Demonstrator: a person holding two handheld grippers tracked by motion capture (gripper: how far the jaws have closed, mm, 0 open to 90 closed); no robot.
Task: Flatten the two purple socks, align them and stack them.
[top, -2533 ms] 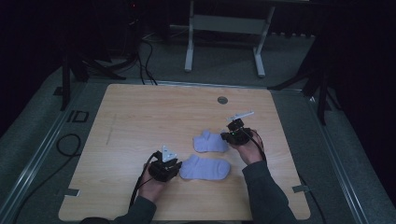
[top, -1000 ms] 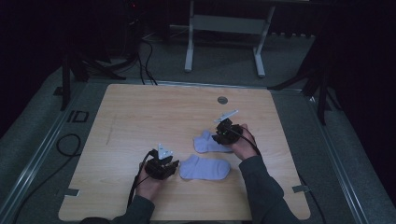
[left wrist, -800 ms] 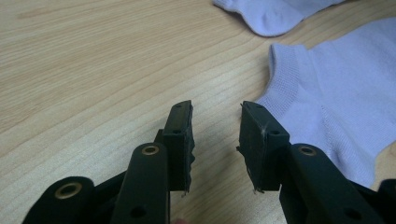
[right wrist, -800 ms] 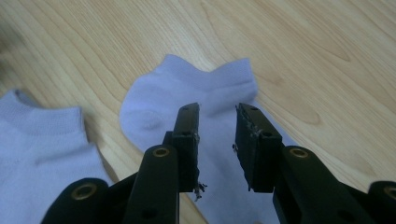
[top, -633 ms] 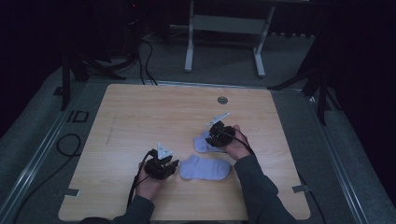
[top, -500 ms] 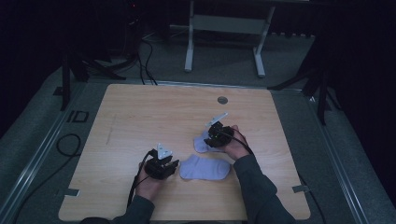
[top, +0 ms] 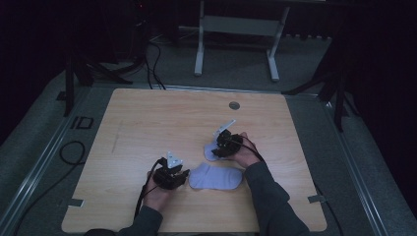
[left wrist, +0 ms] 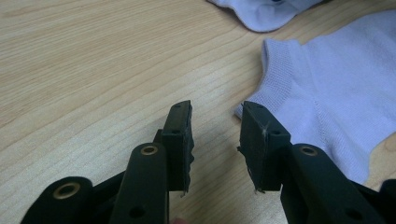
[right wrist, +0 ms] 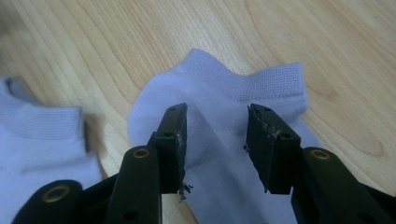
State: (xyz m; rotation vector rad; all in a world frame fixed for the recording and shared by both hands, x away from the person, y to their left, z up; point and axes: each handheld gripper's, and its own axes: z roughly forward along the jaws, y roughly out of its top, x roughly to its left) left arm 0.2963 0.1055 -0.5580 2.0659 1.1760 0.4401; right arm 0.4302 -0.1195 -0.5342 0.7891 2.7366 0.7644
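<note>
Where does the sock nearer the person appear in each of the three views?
High view: near sock, low centre.
Left gripper view: near sock, right side.
Right gripper view: near sock, lower left.
Shared landmark: the other sock, lying just beyond it.

We hold our left gripper [top: 170, 173] low near the front of the table, left hand [top: 158, 194] wrapped behind it and forearm running back toward us; in the left gripper view its two black jaws stand apart with a clear gap between the pads [left wrist: 180, 140]. Our right gripper [top: 225, 143] sits farther forward and to the right, right hand [top: 244, 153] gripping it from behind with the sleeved forearm angling in from below. In the right gripper view its jaws are likewise spread, tipped downward and seemingly just above the surface, though contact is hard to judge.
</note>
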